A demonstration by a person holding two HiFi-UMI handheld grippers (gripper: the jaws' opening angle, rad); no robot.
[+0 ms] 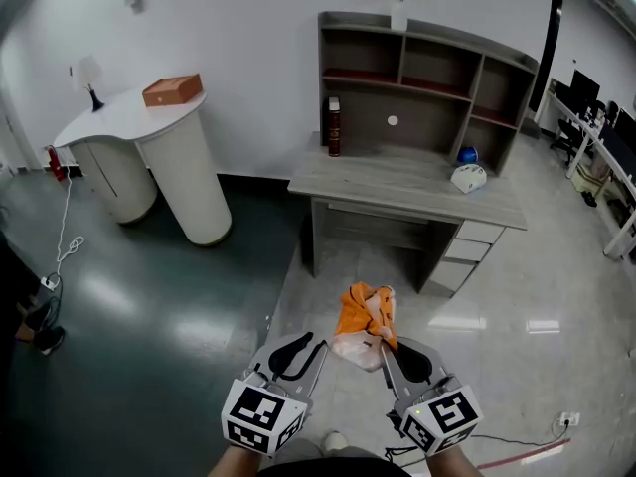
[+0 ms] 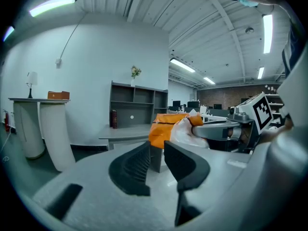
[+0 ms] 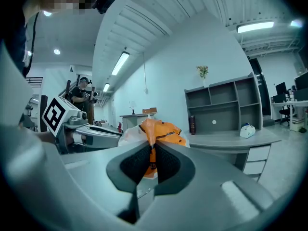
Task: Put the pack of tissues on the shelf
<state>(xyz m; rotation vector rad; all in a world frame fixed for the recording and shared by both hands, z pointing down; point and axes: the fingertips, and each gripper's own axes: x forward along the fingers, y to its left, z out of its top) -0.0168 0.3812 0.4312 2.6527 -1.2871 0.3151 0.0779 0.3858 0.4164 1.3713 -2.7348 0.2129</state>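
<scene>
Two floor finishes meet in this room: a glossy dark green floor (image 1: 139,296) at 9 o'clock and pale grey tiles (image 1: 517,306) at 3 o'clock, both running up to a plain white wall (image 1: 248,28). Against that wall, at 12 o'clock from the person, stands a grey wooden desk whose tabletop (image 1: 397,182) carries a grey open shelf unit (image 1: 427,73) with several compartments. At 10 o'clock is a white curved counter (image 1: 149,147) with a brown rectangular box (image 1: 173,89) on top. Office workstations with dark monitors (image 1: 596,117) line the 2 o'clock edge.

Low in the head view, at 6 o'clock, the two grippers are side by side. The right gripper (image 3: 151,153) has its jaws clenched on a fold of the orange and clear plastic pack of tissues (image 1: 366,316), which hangs in the air over the pale tiles in front of the desk, well apart from the shelf unit. The left gripper (image 2: 156,150) sits just beside the pack at its 8 o'clock, jaws released and apart with nothing between them.

On the tabletop, a dark red upright book (image 1: 335,127) stands at the shelf unit's 9 o'clock end, and a white rounded object (image 1: 469,177) lies toward 3 o'clock with a small blue ball (image 1: 467,154) just behind it. A white vase of flowers (image 1: 399,13) tops the shelf unit.
</scene>
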